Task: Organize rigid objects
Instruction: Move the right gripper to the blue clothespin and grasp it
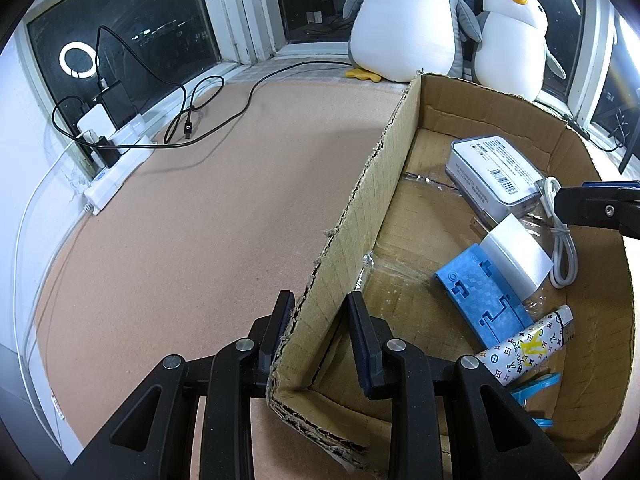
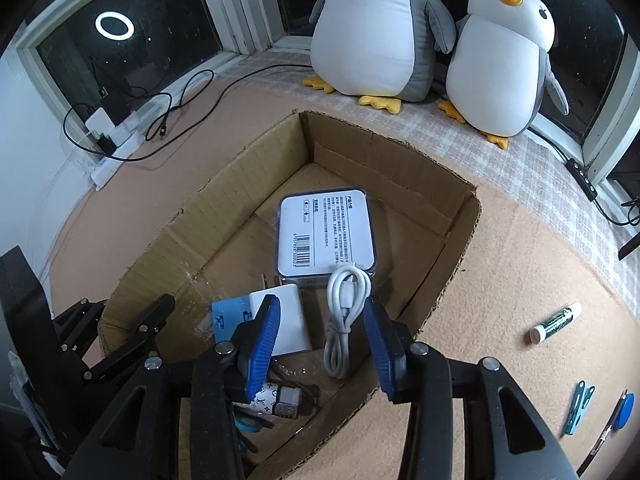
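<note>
Two grippers are working the cardboard box (image 2: pixel 460 236). We are straddling its near-left wall with the left gripper (image 1: pixel 318 328), jaws apart on either side, not clamped. Our right gripper (image 2: pixel 322 334) is hanging released over the coiled white cable (image 2: pixel 344 312) inside. Outside, at right of the frame, the lip balm tube (image 2: pixel 555 323) is lying diagonally, nearer our right hand.

Cable (image 2: pixel 345 320) lies in box (image 2: pixel 440 280), before tin (image 2: pixel 326 236).
</note>
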Tool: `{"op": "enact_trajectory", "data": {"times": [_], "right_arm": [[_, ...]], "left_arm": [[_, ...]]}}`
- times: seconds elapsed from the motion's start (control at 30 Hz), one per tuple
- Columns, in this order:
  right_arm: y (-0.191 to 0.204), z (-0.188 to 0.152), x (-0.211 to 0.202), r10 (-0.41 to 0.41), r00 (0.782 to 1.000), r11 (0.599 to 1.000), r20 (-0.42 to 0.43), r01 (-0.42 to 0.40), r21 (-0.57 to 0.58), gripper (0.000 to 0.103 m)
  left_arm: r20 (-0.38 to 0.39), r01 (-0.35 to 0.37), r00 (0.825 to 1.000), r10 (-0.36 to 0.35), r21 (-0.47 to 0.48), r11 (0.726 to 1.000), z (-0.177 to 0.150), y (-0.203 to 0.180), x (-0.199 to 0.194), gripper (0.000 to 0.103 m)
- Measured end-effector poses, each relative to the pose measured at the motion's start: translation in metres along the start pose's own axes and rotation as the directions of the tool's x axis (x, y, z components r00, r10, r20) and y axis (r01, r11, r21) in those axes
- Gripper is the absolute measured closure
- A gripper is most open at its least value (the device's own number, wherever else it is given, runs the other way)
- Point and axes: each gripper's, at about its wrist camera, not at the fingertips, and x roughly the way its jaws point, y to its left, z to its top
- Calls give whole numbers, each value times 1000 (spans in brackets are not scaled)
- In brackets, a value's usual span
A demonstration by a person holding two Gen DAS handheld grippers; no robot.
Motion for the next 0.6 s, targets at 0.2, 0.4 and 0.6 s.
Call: {"op": "enact_trajectory", "data": {"times": [0.2, 0.4, 0.6], "right_arm": [[1, -2, -8, 6, 1000, 1000, 12, -6, -1, 63], [-8, -8, -32, 1, 998, 1000, 57, -1, 12, 63], [-28, -18, -55, -45, 995, 999, 90, 43, 23, 63]], "left_arm": [[0, 0, 1000, 0, 0, 1000, 0, 0, 0, 75], [0, 0, 1000, 0, 0, 1000, 0, 0, 0, 75], [1, -2, 1000, 2, 2, 1000, 0, 0, 0, 75]]}}
